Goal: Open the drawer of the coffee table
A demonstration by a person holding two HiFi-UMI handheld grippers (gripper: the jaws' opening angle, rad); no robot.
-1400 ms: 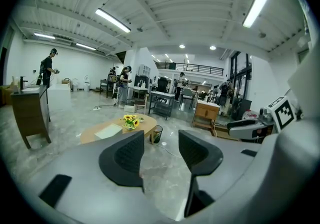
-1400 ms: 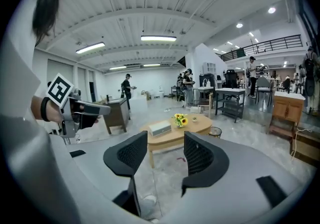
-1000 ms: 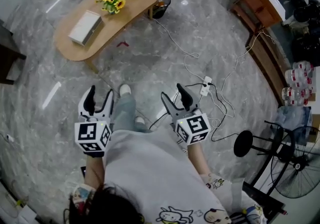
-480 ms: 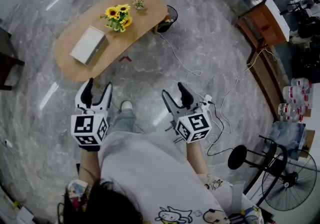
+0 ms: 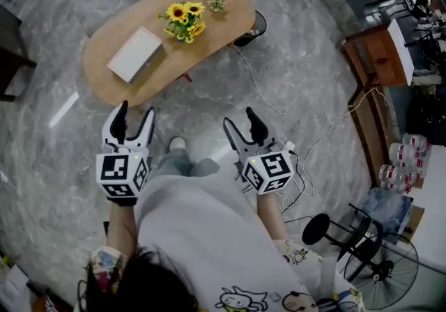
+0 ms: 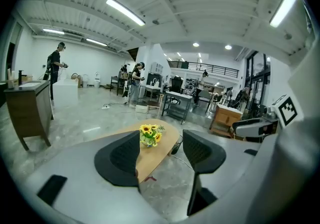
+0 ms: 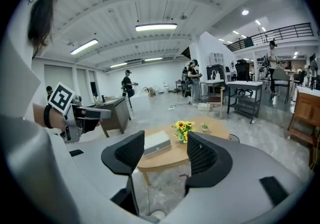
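running lower-left to upper-right: coffee table [image 5: 171, 60]

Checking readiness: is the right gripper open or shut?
Open. The right gripper has fingers apart, only the distant coffee table showing between them.

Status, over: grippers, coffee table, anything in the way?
Both open, empty: left gripper, right gripper. Ahead, not reached: coffee table; drawer not visible. To the right, cable on floor.

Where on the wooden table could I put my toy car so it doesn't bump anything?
The coffee table is bare at its right end in the head view, past the little plant, and along its near edge between the white box and the sunflowers. It is crowded where sunflowers and plant stand together.
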